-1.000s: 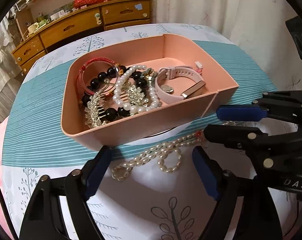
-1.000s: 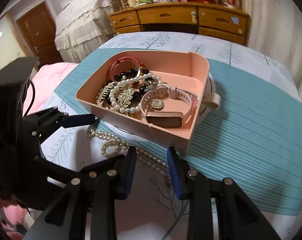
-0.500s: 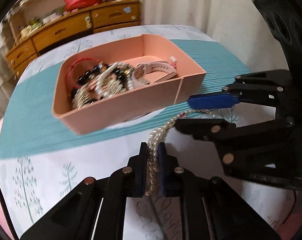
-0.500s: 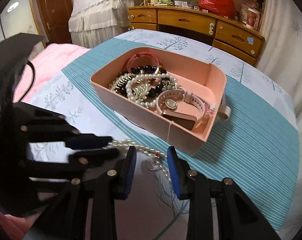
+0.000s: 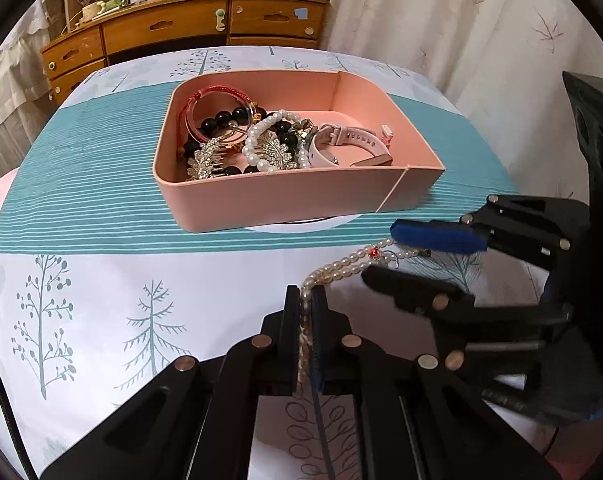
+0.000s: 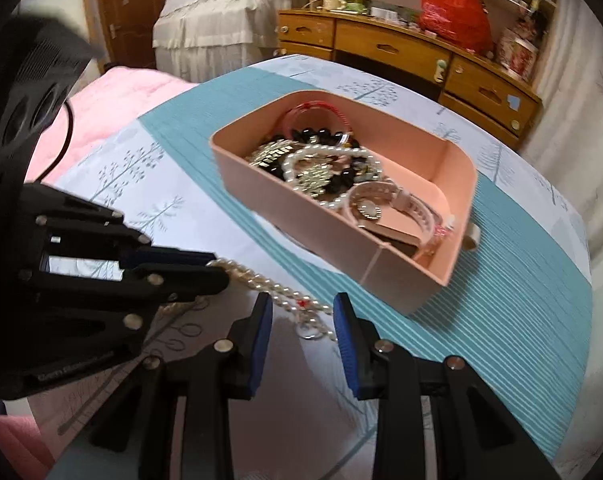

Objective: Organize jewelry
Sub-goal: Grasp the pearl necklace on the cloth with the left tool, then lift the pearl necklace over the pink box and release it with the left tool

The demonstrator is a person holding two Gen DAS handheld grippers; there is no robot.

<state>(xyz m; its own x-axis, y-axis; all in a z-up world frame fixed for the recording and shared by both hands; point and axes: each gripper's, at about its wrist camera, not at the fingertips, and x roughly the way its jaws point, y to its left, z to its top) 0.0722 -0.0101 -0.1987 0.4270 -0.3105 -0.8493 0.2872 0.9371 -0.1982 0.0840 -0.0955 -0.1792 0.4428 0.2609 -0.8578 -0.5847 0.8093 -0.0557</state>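
A pink tray (image 5: 285, 196) (image 6: 385, 276) holds several bracelets, hair combs and a pink watch (image 5: 349, 140). My left gripper (image 5: 306, 296) is shut on a pearl necklace (image 5: 341, 266), which hangs from its fingers above the tablecloth in front of the tray. In the right wrist view the left gripper (image 6: 217, 270) shows at the left with the necklace (image 6: 269, 286) trailing to the right. My right gripper (image 6: 301, 308) (image 5: 381, 252) is open, its fingers on either side of the necklace's free end with its red bead and ring clasp.
The table wears a white tree-print cloth with a teal striped band (image 5: 81, 184). A wooden dresser (image 5: 189, 28) stands behind it, a curtain (image 5: 481, 20) to the right, and a pink bedspread (image 6: 113, 100) to the left.
My left gripper closed on the pearl necklace and lifted it off the cloth. My right gripper moved in around the necklace's free end.
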